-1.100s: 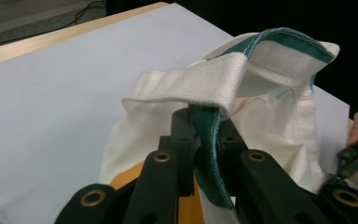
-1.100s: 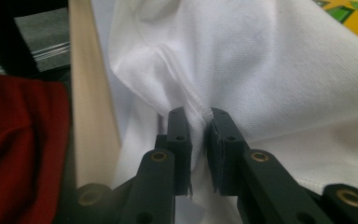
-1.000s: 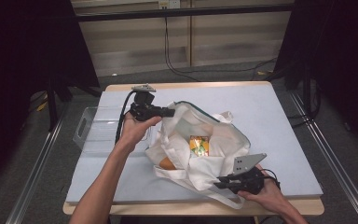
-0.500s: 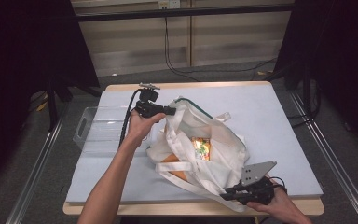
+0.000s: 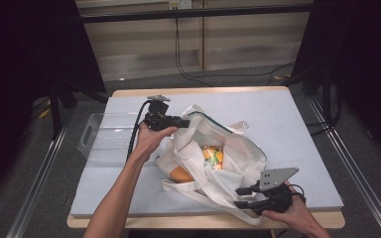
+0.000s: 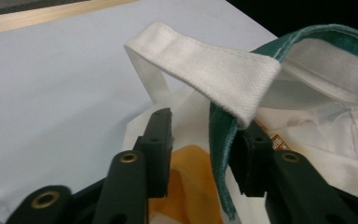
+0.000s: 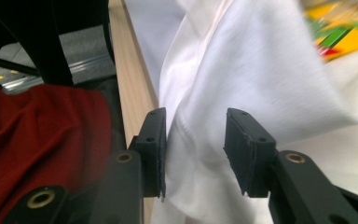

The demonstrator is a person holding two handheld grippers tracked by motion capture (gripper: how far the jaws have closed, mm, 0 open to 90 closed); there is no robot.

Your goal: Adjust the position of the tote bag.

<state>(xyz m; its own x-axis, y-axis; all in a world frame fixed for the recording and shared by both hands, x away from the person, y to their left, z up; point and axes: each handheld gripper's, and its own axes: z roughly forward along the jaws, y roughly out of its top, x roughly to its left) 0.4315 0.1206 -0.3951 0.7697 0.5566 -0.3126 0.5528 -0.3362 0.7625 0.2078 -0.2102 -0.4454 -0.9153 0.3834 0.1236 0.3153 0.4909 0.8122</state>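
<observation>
Both grippers have just let their jaws part at the rim of a white tote bag.

The tote bag [image 5: 213, 153] lies slumped near the middle of the table [image 5: 287, 124], mouth open, with a yellow-and-green packet [image 5: 212, 156] and an orange item [image 5: 181, 173] inside. The left gripper [image 5: 184, 121] sits at the bag's 10 o'clock edge; in the left gripper view its jaws have just been opening and stand apart, the green-trimmed rim [image 6: 221, 144] between them against the right-hand pad, not pinched, and a white strap [image 6: 205, 70] loops above. The right gripper [image 5: 243, 197] is at the bag's 5 o'clock corner by the table's near edge; its jaws have likewise just been opening, white cloth [image 7: 242, 88] loose between the spread pads. A clear tray [image 5: 99, 139] rests at 9 o'clock of the bag.
</observation>
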